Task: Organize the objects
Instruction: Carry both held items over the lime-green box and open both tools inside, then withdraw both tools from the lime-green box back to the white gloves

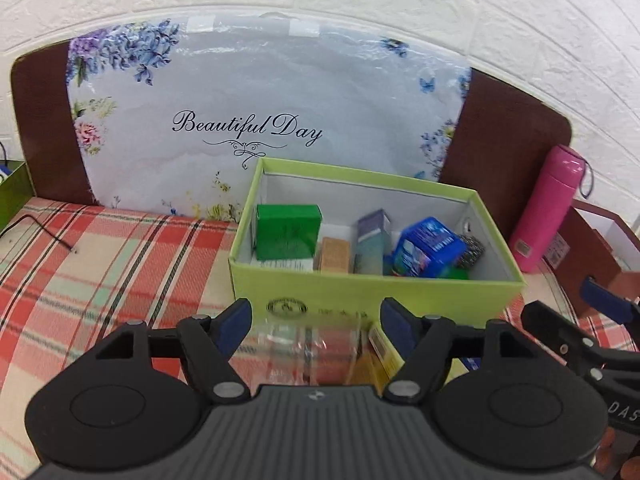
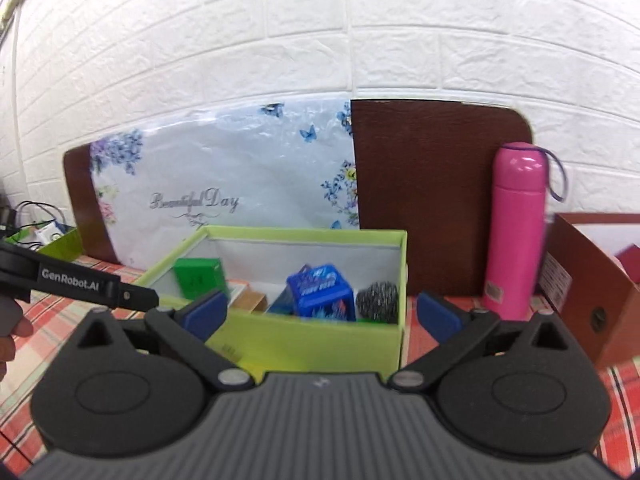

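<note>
Wall (image 2: pixel 280 40) of white brick-pattern panel behind everything. Brown board (image 2: pixel 440 192) leaning on it, floral bag (image 1: pixel 260 112) printed "Beautiful Day" propped in front. Plaid cloth (image 1: pixel 100 264) over the surface.

Green box (image 1: pixel 360 296) open-topped, centre, just ahead of both tools. Inside, left to right: green carton (image 1: pixel 288 232), tan pack (image 1: pixel 334 254), tall grey-teal carton (image 1: pixel 372 240), blue pack (image 1: pixel 430 246), steel scourer (image 2: pixel 378 298) in the far right corner. Bottoms of all cut off by the box's front wall.

Pink flask (image 2: pixel 516 224) upright, right of box, apart from it. Brown box (image 2: pixel 592 280) further right, cut off by frame edge – contents unclear. Another green container (image 2: pixel 60 242) far left, mostly out of frame, wires in it.

Left gripper (image 1: pixel 316 320) spread wide, blue pads apart, nothing pinched. Clear plastic item (image 1: pixel 308 340) lying between the jaws, low, against the box front – blurred, pads not pressing on it from what shows. Yellow carton (image 1: pixel 380 354) just beside it, partly hidden by right finger.

Right gripper (image 2: pixel 320 314) released, jaws at full spread, empty – straddling the box's near right corner in view, contact not clear.

Hand (image 2: pixel 12 344) at left edge of right-wrist view, mostly cut off. Both views motion-blurred, box labels unreadable.
</note>
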Available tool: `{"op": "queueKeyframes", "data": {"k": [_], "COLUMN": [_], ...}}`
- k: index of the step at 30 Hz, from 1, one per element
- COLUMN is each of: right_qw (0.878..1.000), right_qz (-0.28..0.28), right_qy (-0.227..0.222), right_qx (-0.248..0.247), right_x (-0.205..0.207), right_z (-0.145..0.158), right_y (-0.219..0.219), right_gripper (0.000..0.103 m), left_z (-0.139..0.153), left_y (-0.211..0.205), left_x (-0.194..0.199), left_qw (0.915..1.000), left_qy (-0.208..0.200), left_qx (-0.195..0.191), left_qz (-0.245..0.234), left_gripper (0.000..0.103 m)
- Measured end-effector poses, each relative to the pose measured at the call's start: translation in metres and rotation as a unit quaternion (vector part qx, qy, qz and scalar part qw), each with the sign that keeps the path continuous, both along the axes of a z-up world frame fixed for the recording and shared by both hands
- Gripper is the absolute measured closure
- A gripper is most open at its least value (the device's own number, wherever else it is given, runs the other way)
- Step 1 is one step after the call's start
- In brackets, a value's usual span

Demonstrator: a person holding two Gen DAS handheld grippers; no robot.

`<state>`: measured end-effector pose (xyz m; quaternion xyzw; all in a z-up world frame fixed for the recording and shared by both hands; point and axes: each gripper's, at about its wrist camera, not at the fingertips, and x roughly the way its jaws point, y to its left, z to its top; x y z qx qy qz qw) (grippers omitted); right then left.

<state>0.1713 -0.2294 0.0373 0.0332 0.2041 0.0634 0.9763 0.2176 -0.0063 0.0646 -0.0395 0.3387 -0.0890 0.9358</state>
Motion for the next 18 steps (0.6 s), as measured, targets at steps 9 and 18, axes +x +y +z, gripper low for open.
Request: {"op": "queueKeyframes", "data": {"k": [9,18], "right_qw": [1.0,1.0], "right_qz": [-0.004,-0.006], "right_qy": [0.002,0.005], "right_qx": [0.025,0.01], "right_x": [-0.088,-0.141], "right_z": [-0.009,-0.025], "right_y": [0.004,0.012], "right_gripper": [0.0,0.0], "left_z": [-0.011,-0.043], "left_y": [-0.006,0.006], "left_x": [-0.071,-0.112], "left_qw": [0.9999,0.9997], "left_qy": [-0.002,0.022], "left_qx": [0.005,-0.012], "left_qz": [-0.01,-0.005], "left_gripper": [0.027,0.027]}}
